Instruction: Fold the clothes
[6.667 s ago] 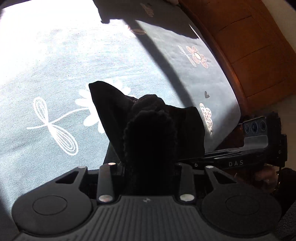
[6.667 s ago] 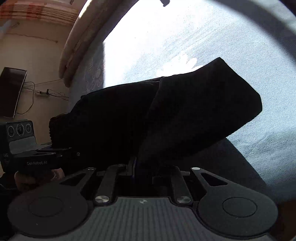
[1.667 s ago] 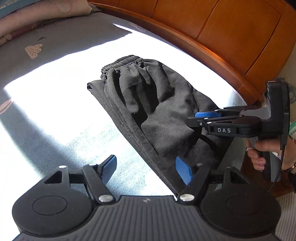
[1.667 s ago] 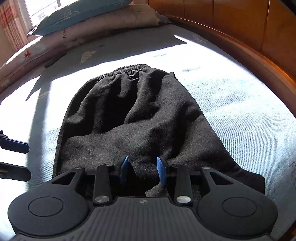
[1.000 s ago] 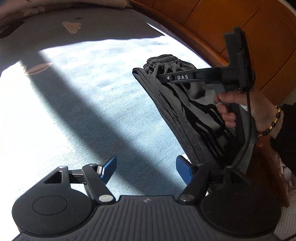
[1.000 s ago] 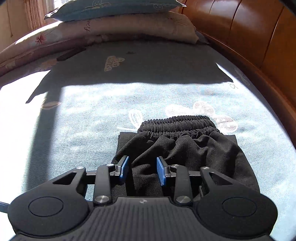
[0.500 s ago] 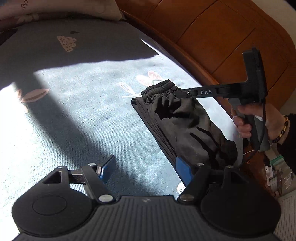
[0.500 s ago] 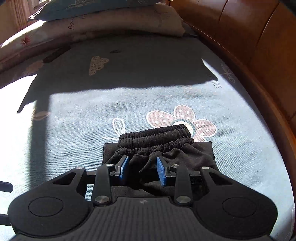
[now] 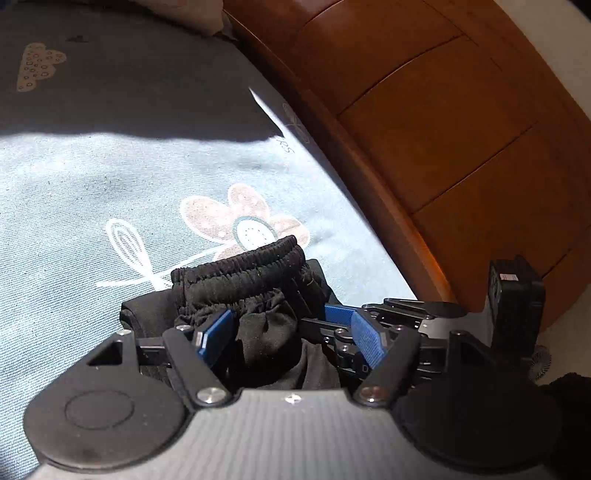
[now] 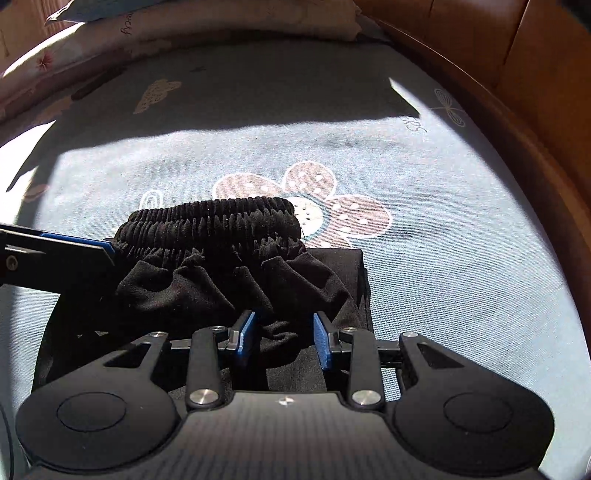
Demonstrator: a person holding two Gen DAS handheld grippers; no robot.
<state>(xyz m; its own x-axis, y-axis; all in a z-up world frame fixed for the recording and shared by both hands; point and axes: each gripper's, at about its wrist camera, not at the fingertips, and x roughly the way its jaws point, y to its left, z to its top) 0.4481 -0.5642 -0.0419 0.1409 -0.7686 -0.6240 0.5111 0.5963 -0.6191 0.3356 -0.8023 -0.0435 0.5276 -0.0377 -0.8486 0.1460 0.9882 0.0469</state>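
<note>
The folded black fabric garment with the gathered elastic waistband (image 10: pixel 207 266) is lying on the pale blue bed sheet with printed flowers (image 10: pixel 461 229). Its waistband is covering the lower edge of the big brown dotted flower print (image 10: pixel 310 192), and the garment is sitting in the sunlit part of the sheet.

The right gripper with blue pads (image 10: pixel 282 338) is resting low over the near part of the garment. Its fingers are standing apart, with a bunch of black fabric lying between the pads; they are not pressing together on it. In the left wrist view, this same gripper (image 9: pixel 341 319) is reaching in from the right side of the garment.

The left gripper with blue pads (image 9: pixel 291 339) is also spreading wide over the garment, one pad (image 9: pixel 216 332) on each side of a fold just below the waistband, and it is not clamping anything. In the right wrist view its tip (image 10: pixel 77 243) is showing at the left end of the waistband.

Beyond the garment, cream and blue pillows (image 10: pixel 184 22) are lying at the far edge of the sheet. To the right of the garment, the curved orange-brown wooden bed frame (image 9: pixel 424 129) is running along the sheet.
</note>
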